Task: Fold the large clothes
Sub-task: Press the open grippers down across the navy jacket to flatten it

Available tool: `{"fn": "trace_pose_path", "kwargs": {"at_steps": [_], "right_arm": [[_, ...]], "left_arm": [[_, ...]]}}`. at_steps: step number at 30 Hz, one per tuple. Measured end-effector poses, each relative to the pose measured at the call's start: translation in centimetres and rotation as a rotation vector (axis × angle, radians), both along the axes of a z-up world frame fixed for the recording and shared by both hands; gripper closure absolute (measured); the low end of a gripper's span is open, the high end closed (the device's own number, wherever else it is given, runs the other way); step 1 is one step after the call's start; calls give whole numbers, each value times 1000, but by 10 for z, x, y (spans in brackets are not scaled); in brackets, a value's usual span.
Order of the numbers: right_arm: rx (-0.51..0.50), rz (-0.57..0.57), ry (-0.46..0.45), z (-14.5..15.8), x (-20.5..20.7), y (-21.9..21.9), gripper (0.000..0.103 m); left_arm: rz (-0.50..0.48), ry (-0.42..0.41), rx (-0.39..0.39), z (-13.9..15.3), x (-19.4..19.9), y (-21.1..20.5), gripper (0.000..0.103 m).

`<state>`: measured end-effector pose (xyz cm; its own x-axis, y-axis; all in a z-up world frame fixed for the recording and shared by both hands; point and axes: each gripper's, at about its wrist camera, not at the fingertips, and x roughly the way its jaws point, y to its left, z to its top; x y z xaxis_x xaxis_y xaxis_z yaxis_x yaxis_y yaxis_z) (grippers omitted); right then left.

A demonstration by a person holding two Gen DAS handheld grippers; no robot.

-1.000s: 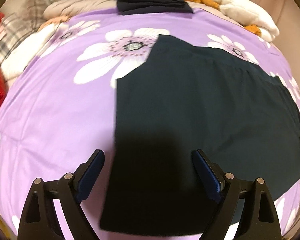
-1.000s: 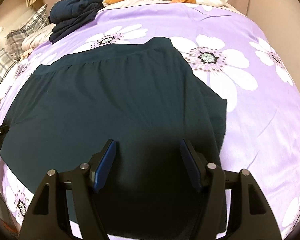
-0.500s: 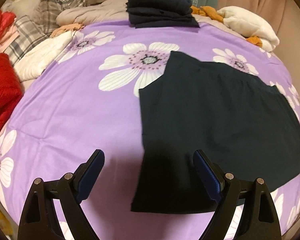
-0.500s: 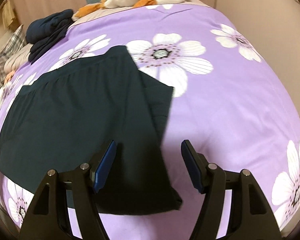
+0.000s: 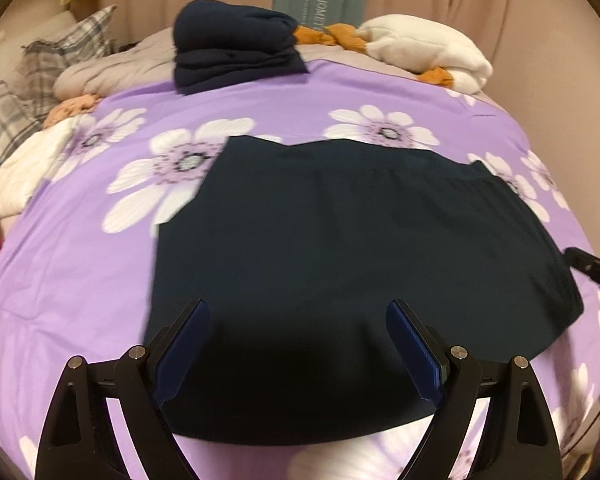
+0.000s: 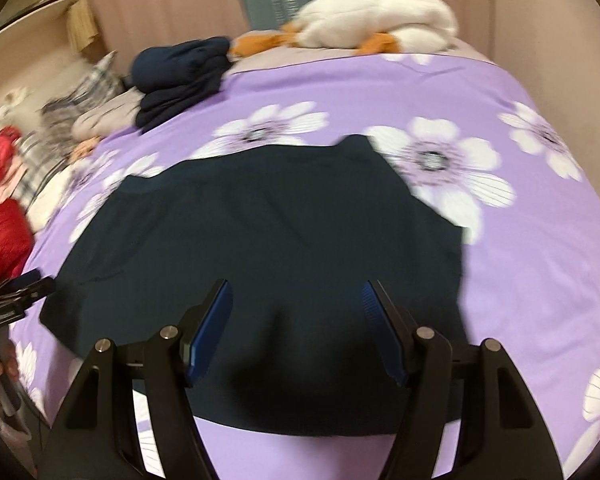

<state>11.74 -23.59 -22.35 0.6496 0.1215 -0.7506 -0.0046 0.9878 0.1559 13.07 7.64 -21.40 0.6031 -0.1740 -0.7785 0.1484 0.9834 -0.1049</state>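
Observation:
A large dark navy garment (image 5: 340,248) lies flat on the purple flowered bedspread (image 5: 80,264); it also shows in the right wrist view (image 6: 268,248). My left gripper (image 5: 298,344) is open and empty, held above the garment's near edge. My right gripper (image 6: 296,320) is open and empty, also above the near part of the garment. The right gripper's tip shows at the right edge of the left wrist view (image 5: 592,270); the left one shows at the left edge of the right wrist view (image 6: 16,296).
A folded stack of dark clothes (image 5: 232,48) sits at the far edge of the bed. White and orange clothes (image 5: 424,48) lie at the far right. Plaid, white and red items (image 6: 4,232) are heaped on the left. A curtain hangs behind.
Both grippers have swung back toward the garment's middle and pulled away from it, so the whole garment is now in view. Both stay open. The garment has not moved.

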Motion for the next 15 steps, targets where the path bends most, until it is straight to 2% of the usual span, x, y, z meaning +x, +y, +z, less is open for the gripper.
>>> {"fn": "trace_pose_path", "kwargs": {"at_steps": [6,12,15], "right_arm": [[17,95,40,-19,17,44,36],[-47,146,77,-42,17,70,36],[-105,155,86,-52,16,73,36]], "left_arm": [[-45,16,14,-13,6,-30,13],[-68,35,92,-38,5,-48,13],[-78,12,123,-44,0,-51,13]]}}
